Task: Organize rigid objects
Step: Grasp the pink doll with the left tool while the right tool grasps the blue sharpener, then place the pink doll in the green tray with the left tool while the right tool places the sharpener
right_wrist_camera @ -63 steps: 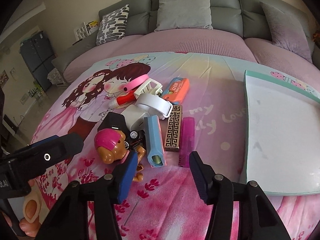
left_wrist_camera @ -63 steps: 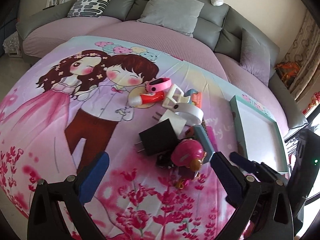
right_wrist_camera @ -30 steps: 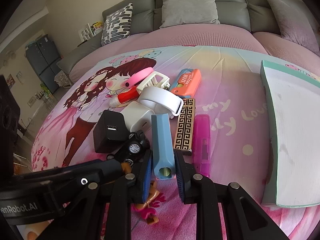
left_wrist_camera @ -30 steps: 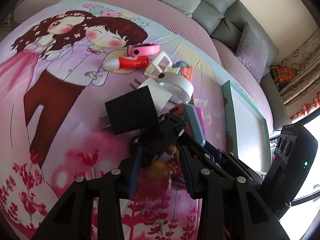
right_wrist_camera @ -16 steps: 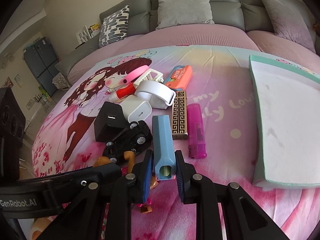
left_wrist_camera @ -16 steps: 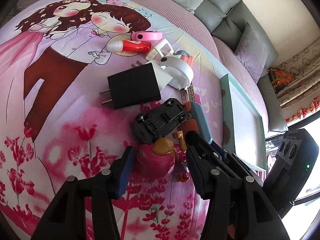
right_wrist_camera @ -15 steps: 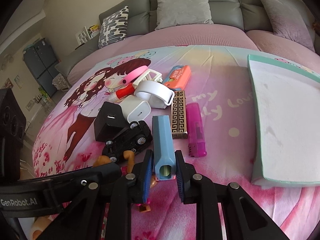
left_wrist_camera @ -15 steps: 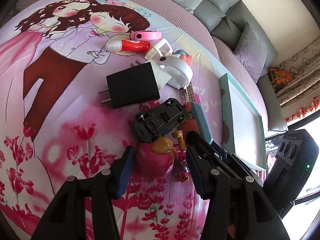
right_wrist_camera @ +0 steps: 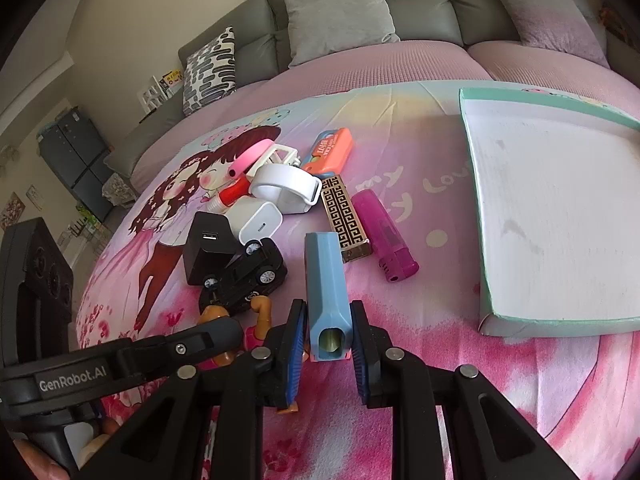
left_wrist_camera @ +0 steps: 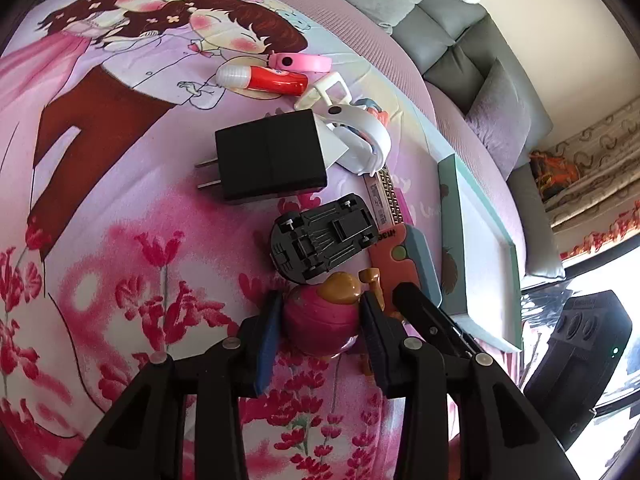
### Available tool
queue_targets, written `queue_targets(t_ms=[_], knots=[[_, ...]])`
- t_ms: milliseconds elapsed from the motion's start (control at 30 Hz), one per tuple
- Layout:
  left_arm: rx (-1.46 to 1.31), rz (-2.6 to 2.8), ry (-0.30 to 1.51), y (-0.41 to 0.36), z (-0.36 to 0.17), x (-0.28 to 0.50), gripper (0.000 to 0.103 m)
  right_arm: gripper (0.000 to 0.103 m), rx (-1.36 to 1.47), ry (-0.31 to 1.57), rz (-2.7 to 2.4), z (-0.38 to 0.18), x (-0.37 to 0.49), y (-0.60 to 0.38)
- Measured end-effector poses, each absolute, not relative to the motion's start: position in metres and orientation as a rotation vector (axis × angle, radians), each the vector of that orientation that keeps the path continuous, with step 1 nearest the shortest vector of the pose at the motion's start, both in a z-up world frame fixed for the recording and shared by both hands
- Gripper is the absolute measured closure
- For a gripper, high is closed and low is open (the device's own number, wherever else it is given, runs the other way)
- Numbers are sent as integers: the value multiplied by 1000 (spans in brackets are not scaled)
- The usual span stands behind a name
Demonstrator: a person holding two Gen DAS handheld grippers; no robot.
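My left gripper (left_wrist_camera: 318, 326) is shut on the pink helmet of a brown toy figure (left_wrist_camera: 320, 320) on the bed. My right gripper (right_wrist_camera: 326, 344) is shut on the near end of a blue case (right_wrist_camera: 326, 280), which points away from me. A black toy car (left_wrist_camera: 324, 236) lies upside down just beyond the figure and shows on its side in the right wrist view (right_wrist_camera: 248, 272). A black charger (left_wrist_camera: 272, 160), white charger (right_wrist_camera: 260, 220), white band (right_wrist_camera: 286, 184), patterned lighter (right_wrist_camera: 344, 216) and magenta lighter (right_wrist_camera: 386, 236) lie in a pile beyond.
A teal-rimmed white tray (right_wrist_camera: 556, 312) lies to the right on the bed. An orange case (right_wrist_camera: 330, 150), pink bracelet (right_wrist_camera: 252, 158), red toy (left_wrist_camera: 262, 76) and white clip (left_wrist_camera: 324, 92) sit at the far side of the pile. A grey sofa back with cushions (right_wrist_camera: 340, 16) is behind.
My left jaws have closed from open onto the toy figure's helmet. My right gripper stays shut on the blue case and has drawn back slightly.
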State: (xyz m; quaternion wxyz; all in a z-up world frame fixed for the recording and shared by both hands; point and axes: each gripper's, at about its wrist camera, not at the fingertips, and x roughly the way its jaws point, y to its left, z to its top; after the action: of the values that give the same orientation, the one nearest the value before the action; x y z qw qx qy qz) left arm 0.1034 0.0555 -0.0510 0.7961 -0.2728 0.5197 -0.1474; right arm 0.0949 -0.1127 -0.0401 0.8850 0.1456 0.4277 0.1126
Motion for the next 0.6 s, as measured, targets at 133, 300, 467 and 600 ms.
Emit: queue_targets(t_ms=[133,300,467,600], knots=[[-593,-317,1106,57,-47,99,62,80,317,885,232,-38,91,-115],[-578,-330,1074,53,-33,93,62,81,341,872,218,-31,85,-123],[-563,-328,1065,48,-23,90,62,81,355,849,218,-20,77,-128],[-543,-322,1049,44,-9,86,62,81,376,821,226,-10,71,-132]])
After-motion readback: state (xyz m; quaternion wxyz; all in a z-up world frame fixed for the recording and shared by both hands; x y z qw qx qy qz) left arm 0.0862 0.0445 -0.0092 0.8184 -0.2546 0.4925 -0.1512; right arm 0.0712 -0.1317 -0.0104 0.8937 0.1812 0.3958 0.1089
